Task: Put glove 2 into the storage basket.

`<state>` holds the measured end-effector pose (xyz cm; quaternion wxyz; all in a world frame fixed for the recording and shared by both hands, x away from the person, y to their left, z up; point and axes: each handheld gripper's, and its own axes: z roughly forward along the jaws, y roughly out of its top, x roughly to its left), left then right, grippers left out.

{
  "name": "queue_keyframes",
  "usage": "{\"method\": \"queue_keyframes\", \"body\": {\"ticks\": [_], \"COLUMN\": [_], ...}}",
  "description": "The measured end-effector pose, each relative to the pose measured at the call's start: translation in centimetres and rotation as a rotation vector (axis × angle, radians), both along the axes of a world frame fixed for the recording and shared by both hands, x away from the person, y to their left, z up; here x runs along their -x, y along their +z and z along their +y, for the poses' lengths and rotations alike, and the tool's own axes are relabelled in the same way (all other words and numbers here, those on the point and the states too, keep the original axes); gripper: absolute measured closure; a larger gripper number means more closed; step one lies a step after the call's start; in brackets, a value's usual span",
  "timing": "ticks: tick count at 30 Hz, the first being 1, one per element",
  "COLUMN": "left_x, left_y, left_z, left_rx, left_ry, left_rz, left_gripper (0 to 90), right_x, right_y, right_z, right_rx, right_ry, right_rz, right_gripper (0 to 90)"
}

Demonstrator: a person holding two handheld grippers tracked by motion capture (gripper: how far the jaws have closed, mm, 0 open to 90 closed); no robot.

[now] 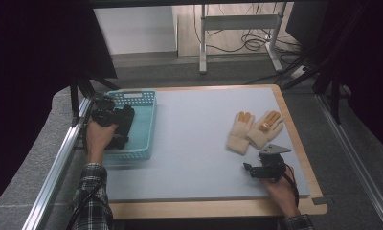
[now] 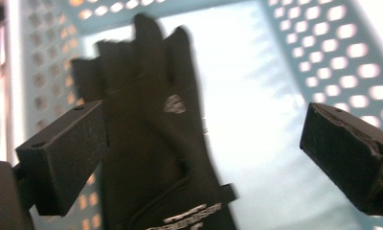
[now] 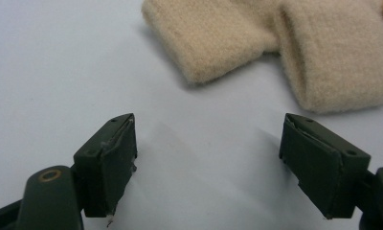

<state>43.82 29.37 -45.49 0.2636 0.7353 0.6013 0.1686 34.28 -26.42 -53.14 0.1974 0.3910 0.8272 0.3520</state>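
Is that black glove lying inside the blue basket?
Yes: the black glove lies flat on the floor of the blue basket, apart from the open left gripper.

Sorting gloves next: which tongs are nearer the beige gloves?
Right. The right tongs sit open just short of the beige gloves; the left tongs are across the table, over the basket.

glove [image 2: 151, 143] in basket [image 1: 144, 129] (left side)
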Motion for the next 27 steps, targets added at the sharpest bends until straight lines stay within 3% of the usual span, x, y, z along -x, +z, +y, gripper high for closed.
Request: {"method": "queue_keyframes", "body": {"ticks": [7, 13, 20, 27], "left_x": [0.6, 1.5, 3.1, 5.1], "left_y": [1.8, 2.8, 3.1, 2.5], "left_z": [-3.4, -6.9, -10.7, -13.6], "left_rx": [0.041, 0.051, 0.075, 0.085], "left_ry": [-0.117, -0.222, -0.334, -0.423], "left_rz": [-0.087, -0.133, -0.168, -0.193], "left_gripper": [2.0, 1.8, 1.8, 1.8], "right_x": [0.0, 0.0, 0.0, 0.0], "right_y": [0.0, 0.0, 0.0, 0.0], "right_z": [0.0, 0.0, 0.0, 0.0], "right_rx": [0.0, 0.0, 0.0, 0.0], "right_ry": [0.001, 0.0, 0.0, 0.0], "right_rz": [0.0, 0.0, 0.0, 0.0], "right_gripper": [19.9, 19.9, 19.9, 19.9]}}
